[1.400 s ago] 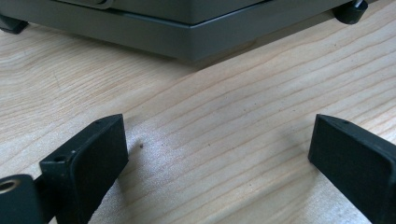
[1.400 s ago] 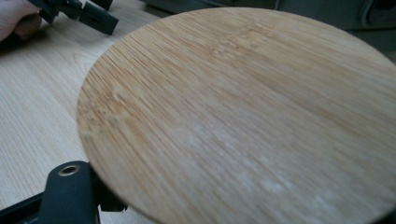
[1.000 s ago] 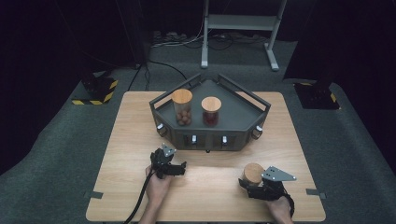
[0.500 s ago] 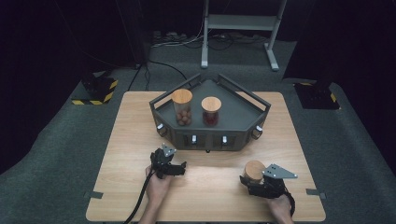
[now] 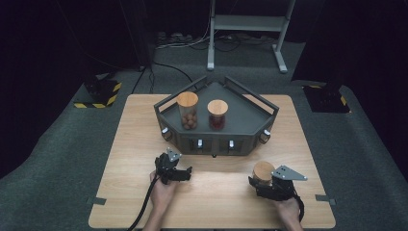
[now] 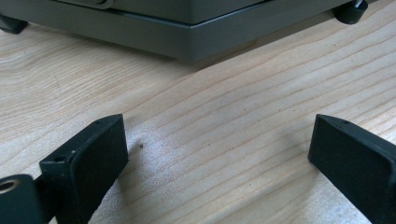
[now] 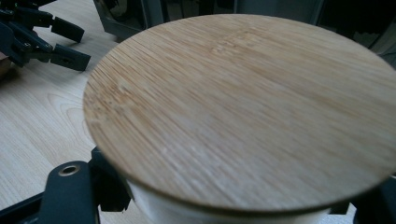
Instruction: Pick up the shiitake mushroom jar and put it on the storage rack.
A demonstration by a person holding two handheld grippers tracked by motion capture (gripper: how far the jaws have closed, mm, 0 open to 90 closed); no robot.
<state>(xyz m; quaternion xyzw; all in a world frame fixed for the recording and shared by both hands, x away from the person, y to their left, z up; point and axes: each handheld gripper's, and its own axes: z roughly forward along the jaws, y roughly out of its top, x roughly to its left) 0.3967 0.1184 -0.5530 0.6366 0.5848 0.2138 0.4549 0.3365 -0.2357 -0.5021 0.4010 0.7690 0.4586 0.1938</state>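
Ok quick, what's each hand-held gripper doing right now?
Left hand-held gripper: open, holding nothing, over the table.
Right hand-held gripper: shut on the jar with the wooden lid.

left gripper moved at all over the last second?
No. In the high view the left gripper sits at the same spot on the table, just in front of the grey tray, jaws open and empty.

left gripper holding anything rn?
No: in the left gripper view the left gripper has its jaws wide apart with bare table between them.
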